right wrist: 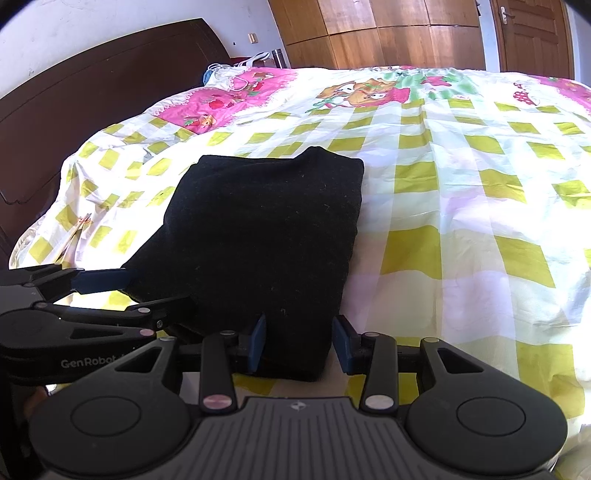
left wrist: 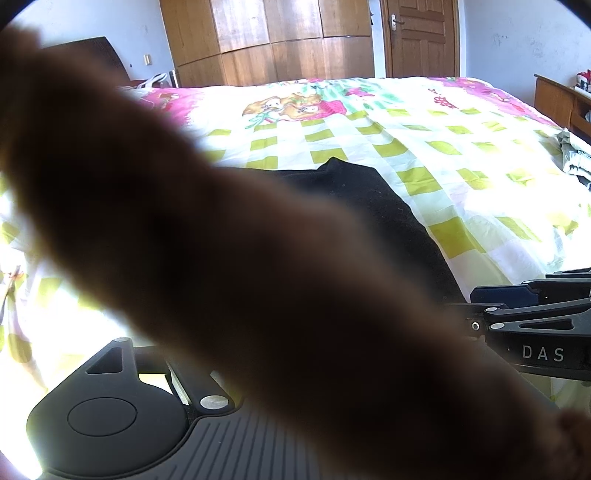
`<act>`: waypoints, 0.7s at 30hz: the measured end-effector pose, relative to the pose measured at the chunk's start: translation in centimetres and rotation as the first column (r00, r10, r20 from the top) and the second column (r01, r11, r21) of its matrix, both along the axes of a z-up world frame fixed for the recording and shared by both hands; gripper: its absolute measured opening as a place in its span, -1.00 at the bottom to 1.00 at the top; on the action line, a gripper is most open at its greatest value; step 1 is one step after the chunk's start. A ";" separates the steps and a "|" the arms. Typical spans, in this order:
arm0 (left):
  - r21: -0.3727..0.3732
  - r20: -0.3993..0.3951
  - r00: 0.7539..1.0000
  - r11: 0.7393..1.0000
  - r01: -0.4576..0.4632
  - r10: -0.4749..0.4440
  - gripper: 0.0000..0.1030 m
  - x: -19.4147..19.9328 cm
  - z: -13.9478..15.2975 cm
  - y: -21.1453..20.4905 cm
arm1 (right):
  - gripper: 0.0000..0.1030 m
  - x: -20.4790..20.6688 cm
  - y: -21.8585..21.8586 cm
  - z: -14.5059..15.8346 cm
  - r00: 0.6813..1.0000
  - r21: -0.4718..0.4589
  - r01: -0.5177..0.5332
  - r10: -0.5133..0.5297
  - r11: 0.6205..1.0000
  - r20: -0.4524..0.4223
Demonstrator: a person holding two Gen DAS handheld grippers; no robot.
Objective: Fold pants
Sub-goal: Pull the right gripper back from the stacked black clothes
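Observation:
The black pants (right wrist: pixel 258 229) lie folded into a thick block on the checked bed sheet (right wrist: pixel 461 206). My right gripper (right wrist: pixel 301 339) has its blue pads on either side of the block's near end, and the cloth fills the gap between them. My left gripper (right wrist: pixel 159 288) comes in from the left at the pants' near left corner, its fingers spread with sheet showing between them. In the left wrist view a blurred brown shape (left wrist: pixel 240 277) close to the lens hides my left fingers. Only part of the pants (left wrist: pixel 369 195) and my right gripper (left wrist: pixel 480 306) show there.
A dark headboard (right wrist: pixel 92 92) is at the left, with a white bag (right wrist: pixel 255 59) by it. A wooden wardrobe (right wrist: pixel 388 33) and a door (right wrist: pixel 532 33) stand behind the bed. Crumpled clothes (left wrist: pixel 574 155) lie at the bed's right edge near a wooden cabinet (left wrist: pixel 554 96).

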State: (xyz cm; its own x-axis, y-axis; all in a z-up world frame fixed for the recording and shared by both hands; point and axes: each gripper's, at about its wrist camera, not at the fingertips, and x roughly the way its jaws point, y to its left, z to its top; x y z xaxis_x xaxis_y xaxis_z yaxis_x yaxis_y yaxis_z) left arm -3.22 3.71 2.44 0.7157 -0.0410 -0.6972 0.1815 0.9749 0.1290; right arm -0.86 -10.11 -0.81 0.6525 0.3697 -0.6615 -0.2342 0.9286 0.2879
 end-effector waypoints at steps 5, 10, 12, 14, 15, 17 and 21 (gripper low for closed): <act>-0.001 -0.003 1.000 1.000 0.000 0.000 0.61 -0.3 0.1 -0.1 | 0.03 0.0 -0.1 0.0 1.000 0.003 0.002 -0.002 1.000 -0.002; -0.020 -0.013 1.000 1.000 -0.016 0.015 0.70 -0.3 0.0 0.2 | 0.04 0.0 -0.2 0.0 1.000 0.003 0.001 -0.001 1.000 -0.001; -0.009 -0.016 1.000 1.000 -0.023 0.023 0.72 -0.2 0.0 0.1 | 0.04 0.0 -0.2 0.0 1.000 0.003 0.001 -0.001 1.000 -0.002; 0.007 -0.017 1.000 1.000 -0.025 0.025 0.77 -0.2 -0.1 -0.1 | 0.04 0.0 -0.2 -0.1 1.000 0.004 0.002 -0.002 1.000 -0.004; 0.012 -0.018 0.999 1.000 -0.026 0.027 0.77 -0.2 -0.2 -0.2 | 0.04 0.0 -0.2 -0.1 1.000 0.004 0.002 -0.002 1.000 -0.004; 0.018 -0.018 0.999 0.999 -0.031 0.031 0.80 -0.2 -0.2 -0.3 | 0.04 -0.1 -0.3 -0.1 1.000 0.004 0.002 -0.002 1.000 -0.004; 0.031 -0.024 0.999 0.999 -0.043 0.044 0.83 -0.1 -0.3 -0.3 | 0.05 0.0 -0.3 -0.1 1.000 0.003 0.002 -0.002 1.000 -0.004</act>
State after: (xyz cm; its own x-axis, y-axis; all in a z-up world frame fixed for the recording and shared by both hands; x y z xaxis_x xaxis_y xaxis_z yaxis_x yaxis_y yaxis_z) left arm -3.29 3.39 2.13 0.6993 0.0110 -0.7148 0.1426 0.9776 0.1546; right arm -0.89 -10.37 -0.92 0.6505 0.3708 -0.6628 -0.2315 0.9280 0.2919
